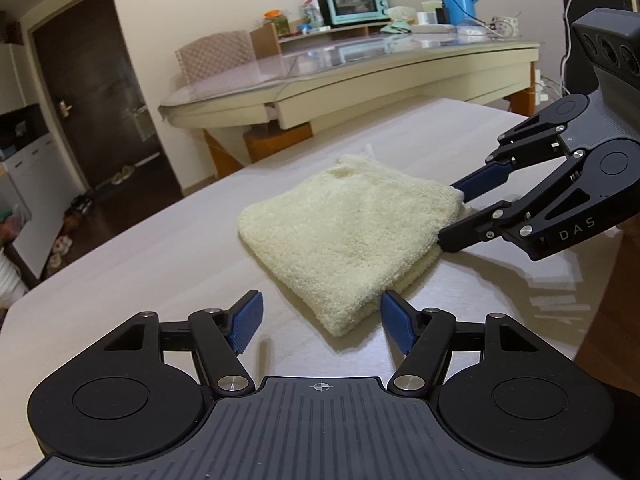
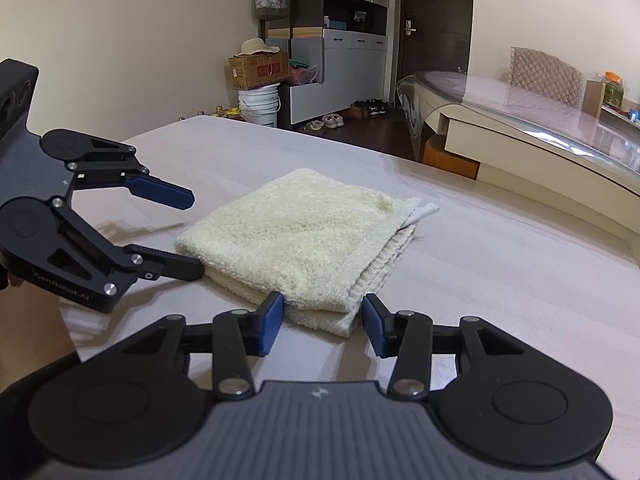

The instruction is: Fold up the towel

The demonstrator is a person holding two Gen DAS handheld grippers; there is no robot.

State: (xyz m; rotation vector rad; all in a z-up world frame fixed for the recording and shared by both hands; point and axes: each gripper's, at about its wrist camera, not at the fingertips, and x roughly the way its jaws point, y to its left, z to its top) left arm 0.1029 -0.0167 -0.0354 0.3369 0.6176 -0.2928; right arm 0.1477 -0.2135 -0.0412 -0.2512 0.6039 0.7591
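Apparently, folded towel point(image 2: 304, 240) corner sits between right claw's point(image 2: 323, 322) parted pads.

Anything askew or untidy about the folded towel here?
Slightly. The towel lies folded on the table, but its layers do not line up: a thin white corner pokes out past the far right edge. Nothing spilled or damaged.

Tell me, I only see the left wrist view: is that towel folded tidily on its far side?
Observer: Not quite. The right wrist view shows the towel with its layered edges fanned unevenly along one side.
Operator: Is the right gripper squeezing it?
Observer: No; the right gripper is open, the towel's near corner lying between its pads.
Operator: What's outside my view?
Observer: A cardboard box with a hat on it, atop a white bucket.
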